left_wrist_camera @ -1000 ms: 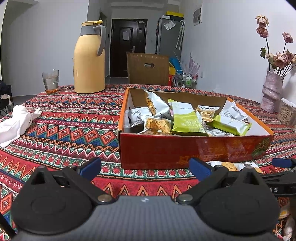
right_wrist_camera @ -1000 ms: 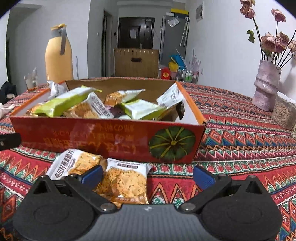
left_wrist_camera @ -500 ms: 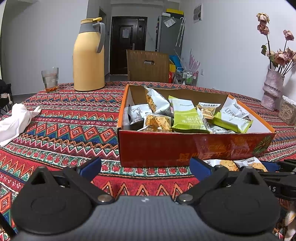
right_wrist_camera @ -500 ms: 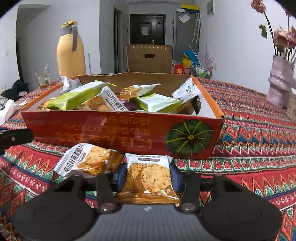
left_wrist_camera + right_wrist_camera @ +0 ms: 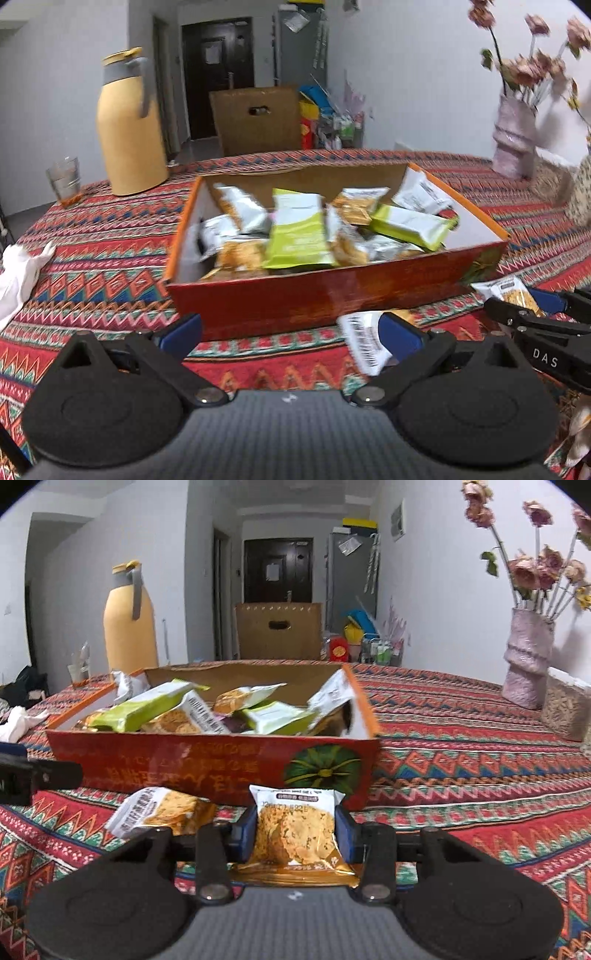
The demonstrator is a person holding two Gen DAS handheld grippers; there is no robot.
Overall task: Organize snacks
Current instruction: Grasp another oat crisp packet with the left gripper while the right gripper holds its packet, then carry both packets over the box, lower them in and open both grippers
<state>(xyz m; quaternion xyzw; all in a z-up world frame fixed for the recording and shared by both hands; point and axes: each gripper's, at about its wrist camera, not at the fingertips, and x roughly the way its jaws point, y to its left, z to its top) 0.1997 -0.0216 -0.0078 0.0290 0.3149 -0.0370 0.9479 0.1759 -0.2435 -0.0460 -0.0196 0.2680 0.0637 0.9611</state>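
Note:
A red cardboard box (image 5: 314, 295) (image 5: 184, 760) holds several snack packets, green and white ones. My right gripper (image 5: 295, 832) is just in front of the box's near wall. Its jaws are closing, and the blue pads press both sides of an orange cracker packet (image 5: 295, 834) (image 5: 513, 291). A second cracker packet (image 5: 162, 808) (image 5: 362, 339) lies on the tablecloth to its left, beside my left gripper's right finger. My left gripper (image 5: 290, 332) stands open before the box's front wall with nothing between its fingers.
On the patterned tablecloth stand a yellow thermos jug (image 5: 129, 129) and a glass (image 5: 64, 181) at the back left. A white cloth (image 5: 18, 269) lies at the left edge. A vase of dried flowers (image 5: 528, 653) and a woven container (image 5: 565, 709) stand at the right.
The right gripper's jaws went from wide open to pressing on the cracker packet and raised it a little. The left gripper shifted and rolled; the loose packet now shows by its right finger.

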